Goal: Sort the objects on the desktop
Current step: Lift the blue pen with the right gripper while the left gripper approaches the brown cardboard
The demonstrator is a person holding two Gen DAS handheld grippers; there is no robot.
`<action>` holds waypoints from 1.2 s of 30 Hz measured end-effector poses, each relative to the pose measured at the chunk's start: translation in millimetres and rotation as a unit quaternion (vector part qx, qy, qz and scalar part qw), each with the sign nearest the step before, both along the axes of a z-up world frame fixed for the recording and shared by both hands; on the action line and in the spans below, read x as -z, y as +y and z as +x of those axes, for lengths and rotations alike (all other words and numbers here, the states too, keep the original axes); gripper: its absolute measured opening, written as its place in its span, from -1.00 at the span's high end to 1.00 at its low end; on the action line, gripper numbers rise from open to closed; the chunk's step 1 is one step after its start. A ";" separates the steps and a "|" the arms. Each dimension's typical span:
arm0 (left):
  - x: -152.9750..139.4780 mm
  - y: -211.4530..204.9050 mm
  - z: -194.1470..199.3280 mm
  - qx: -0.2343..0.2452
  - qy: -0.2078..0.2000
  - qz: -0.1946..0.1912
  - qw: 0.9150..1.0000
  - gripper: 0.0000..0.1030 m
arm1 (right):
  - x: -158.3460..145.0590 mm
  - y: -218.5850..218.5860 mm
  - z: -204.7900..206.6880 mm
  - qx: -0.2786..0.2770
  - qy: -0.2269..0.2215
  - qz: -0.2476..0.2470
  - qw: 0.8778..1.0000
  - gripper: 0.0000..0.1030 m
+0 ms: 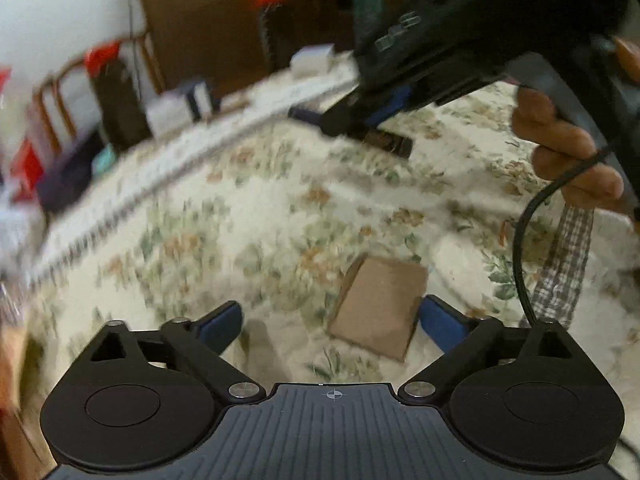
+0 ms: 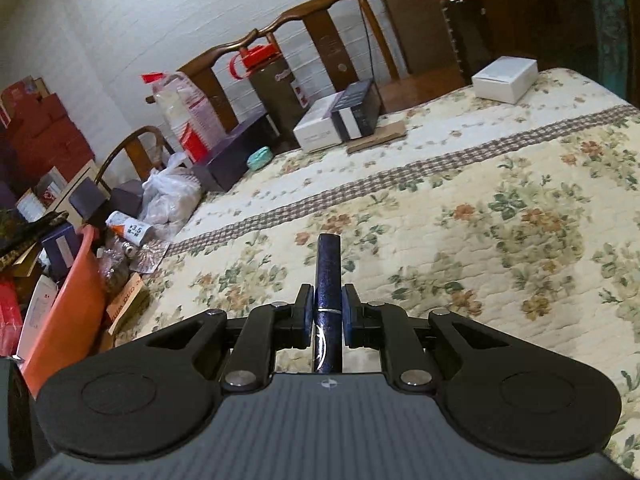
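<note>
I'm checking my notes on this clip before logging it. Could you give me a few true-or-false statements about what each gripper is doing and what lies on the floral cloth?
1. The right gripper is shut on a dark blue tube. True.
2. The left gripper grips the brown cardboard piece. False: its jaws are spread wide, and the cardboard lies flat on the floral cloth between them.
3. A white box sits at the far corner of the cloth. True.
4. The two bottles behind the cloth have green lids. False: the near bottle and the far bottle both have red lids.
</note>
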State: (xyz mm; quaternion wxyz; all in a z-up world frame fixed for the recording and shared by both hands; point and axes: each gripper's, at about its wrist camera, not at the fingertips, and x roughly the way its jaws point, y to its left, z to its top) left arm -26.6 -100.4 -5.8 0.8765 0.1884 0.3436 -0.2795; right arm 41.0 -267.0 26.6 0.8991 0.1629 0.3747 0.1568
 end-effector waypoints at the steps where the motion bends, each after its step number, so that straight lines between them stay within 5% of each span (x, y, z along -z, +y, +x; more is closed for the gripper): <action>1: 1.4 -4.1 -0.3 0.009 -0.012 0.003 1.000 -0.93 | 0.4 1.7 -0.3 -0.001 0.000 -0.003 1.000 0.69; 4: 1.5 -8.7 8.2 0.006 -0.009 -0.011 1.000 -0.73 | 1.4 3.0 -0.4 -0.002 0.001 -0.004 1.000 0.69; 6: -1.5 -2.7 12.6 0.008 0.031 -0.047 0.998 -0.26 | 1.7 1.8 0.0 0.001 0.002 -0.003 1.000 0.68; 9: -3.3 2.2 2.3 0.010 0.017 -0.043 0.999 0.04 | 1.2 -1.1 0.1 0.006 0.001 0.005 1.000 0.68; 16: -3.3 11.4 -1.9 -0.026 0.009 -0.041 0.999 0.06 | -0.8 5.0 -3.4 -0.018 -0.003 0.010 1.000 0.64; 22: -4.6 32.7 12.5 -0.084 0.020 -0.051 0.995 0.05 | 7.4 21.9 0.6 -0.033 0.014 -0.037 0.999 0.64; 26: -2.9 35.2 20.2 -0.154 0.001 -0.052 0.987 0.05 | 9.6 24.0 -0.3 -0.014 0.003 -0.056 0.998 0.28; 29: 0.6 34.8 22.0 -0.191 -0.025 -0.043 0.980 0.05 | 11.1 31.7 -3.6 -0.017 -0.014 -0.082 0.996 0.20; 36: 2.8 42.9 24.4 -0.211 -0.031 -0.066 0.975 0.06 | 33.0 70.4 0.8 -0.034 -0.005 -0.167 0.985 0.27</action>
